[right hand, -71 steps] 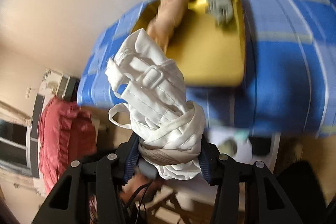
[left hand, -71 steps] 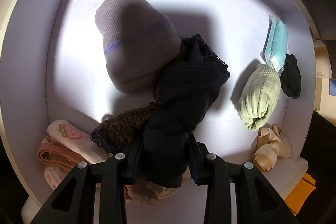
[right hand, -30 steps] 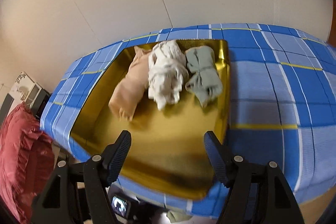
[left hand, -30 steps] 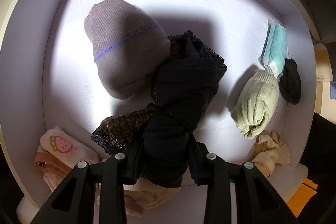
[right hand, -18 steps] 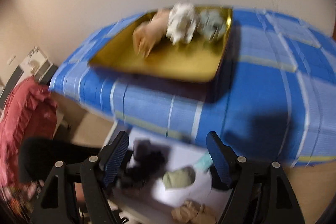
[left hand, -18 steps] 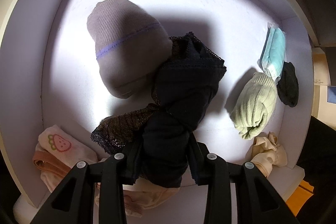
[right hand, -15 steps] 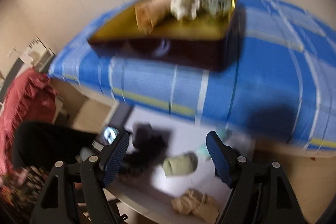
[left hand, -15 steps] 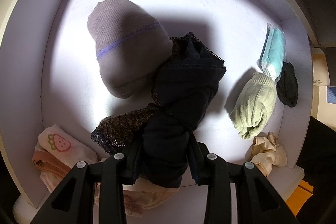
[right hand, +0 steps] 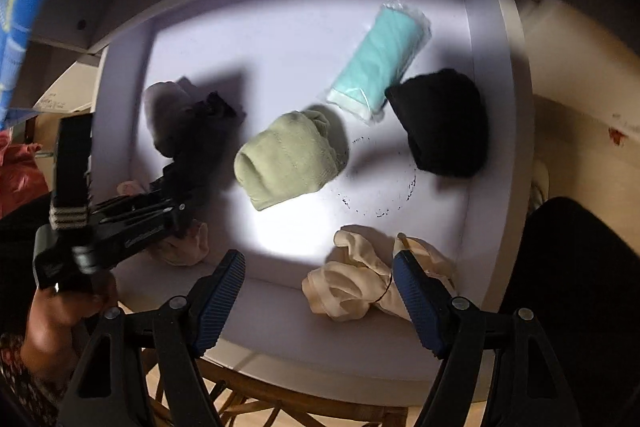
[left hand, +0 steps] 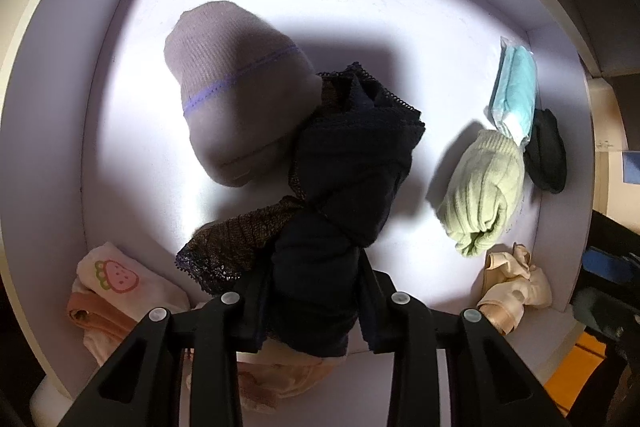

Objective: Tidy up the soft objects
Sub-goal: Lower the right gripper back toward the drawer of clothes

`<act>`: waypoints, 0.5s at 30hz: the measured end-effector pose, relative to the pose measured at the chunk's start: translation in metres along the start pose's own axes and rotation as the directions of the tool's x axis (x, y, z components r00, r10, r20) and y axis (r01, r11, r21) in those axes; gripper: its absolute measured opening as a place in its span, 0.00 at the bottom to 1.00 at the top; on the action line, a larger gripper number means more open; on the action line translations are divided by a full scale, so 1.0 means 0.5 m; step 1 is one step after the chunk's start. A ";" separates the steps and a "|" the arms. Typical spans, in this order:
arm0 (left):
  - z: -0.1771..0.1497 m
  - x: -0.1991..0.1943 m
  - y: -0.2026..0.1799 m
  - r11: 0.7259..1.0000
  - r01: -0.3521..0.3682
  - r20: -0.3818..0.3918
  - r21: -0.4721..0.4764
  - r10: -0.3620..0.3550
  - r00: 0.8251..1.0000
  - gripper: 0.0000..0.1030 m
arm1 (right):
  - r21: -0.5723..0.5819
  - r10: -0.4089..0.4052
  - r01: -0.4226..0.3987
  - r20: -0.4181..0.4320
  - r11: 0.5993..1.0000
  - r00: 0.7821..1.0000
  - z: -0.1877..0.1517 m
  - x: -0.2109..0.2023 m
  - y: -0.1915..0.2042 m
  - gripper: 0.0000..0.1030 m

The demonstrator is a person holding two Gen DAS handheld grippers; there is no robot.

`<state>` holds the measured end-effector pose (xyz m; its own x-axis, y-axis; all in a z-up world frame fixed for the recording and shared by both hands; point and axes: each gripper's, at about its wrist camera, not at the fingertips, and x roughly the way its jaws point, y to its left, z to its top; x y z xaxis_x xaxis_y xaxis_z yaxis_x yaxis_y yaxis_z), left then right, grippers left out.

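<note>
Right now my left gripper [left hand: 310, 301] is clamped on a dark navy lace-trimmed garment [left hand: 344, 183], hanging over the white drawer [left hand: 132, 131] beside the grey knit beanie [left hand: 236, 99]. My right gripper [right hand: 318, 297] is spread wide and empty, low over the cream garment [right hand: 356, 287] by the front wall. I judge that's the next pick: drop, straddle the bundle, then close.

A home, likely a bedroom: a white drawer [right hand: 482, 115] holds a knit hat [left hand: 236, 99], rolled socks [right hand: 288, 159] and underwear [right hand: 360, 283], with a blue checked bedspread [right hand: 16, 23] at the edge above it
</note>
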<state>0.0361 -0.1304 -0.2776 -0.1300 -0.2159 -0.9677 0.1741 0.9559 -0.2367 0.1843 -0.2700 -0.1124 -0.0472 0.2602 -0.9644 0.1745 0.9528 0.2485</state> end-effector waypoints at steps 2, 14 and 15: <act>-0.003 -0.009 -0.001 1.000 0.007 0.004 0.001 -0.007 1.000 0.32 | 0.008 -0.010 0.010 -0.006 1.000 1.000 0.002 0.010 -0.002 0.76; -0.028 -0.088 0.009 0.994 0.091 0.054 -0.059 -0.088 0.995 0.32 | 0.036 0.027 -0.026 -0.022 0.999 0.999 0.006 0.027 0.003 0.78; -0.030 -0.094 0.016 0.992 0.106 0.059 -0.069 -0.102 0.993 0.32 | 0.036 0.028 -0.027 -0.021 0.999 0.999 0.006 0.027 0.004 0.78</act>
<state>0.0289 -0.1095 -0.2326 -0.0898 -0.3237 -0.9419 0.0918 0.9390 -0.3314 0.1868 -0.2652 -0.1252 -0.0630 0.2897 -0.9551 0.2112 0.9392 0.2709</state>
